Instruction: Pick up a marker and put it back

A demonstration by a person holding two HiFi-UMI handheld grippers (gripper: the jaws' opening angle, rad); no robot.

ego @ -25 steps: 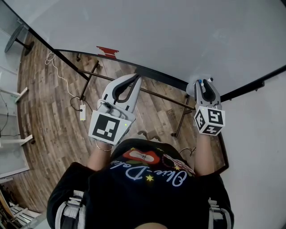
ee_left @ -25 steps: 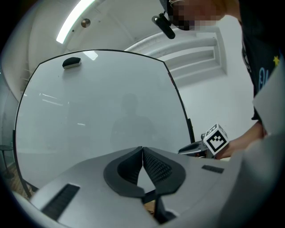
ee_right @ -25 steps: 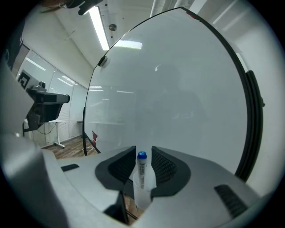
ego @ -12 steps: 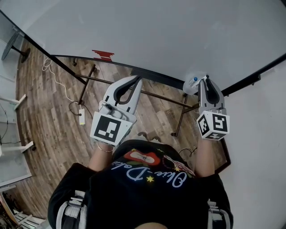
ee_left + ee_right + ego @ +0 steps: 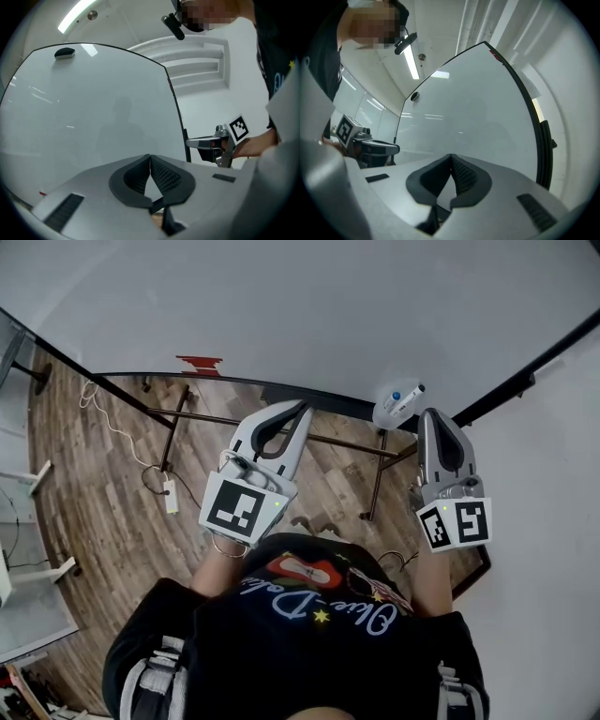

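Your right tool (image 5: 428,416) has just been closing, and its jaws now press together on nothing. The marker (image 5: 407,397) rests in its white holder (image 5: 385,414) on the whiteboard (image 5: 328,306), near the tool's tips at their eleven o'clock and not touching them. Your left tool (image 5: 302,410), at the marker's nine o'clock, is pressed together and empty too.

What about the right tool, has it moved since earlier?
Yes. The right tool has drawn back, down-right of the marker in its white holder; its jaws have just closed, empty.

Marker (image 5: 408,393) seated in white holder (image 5: 386,412) on whiteboard (image 5: 309,306); red piece (image 5: 199,363) at board edge; power strip (image 5: 172,495) laid on wood floor (image 5: 75,512).
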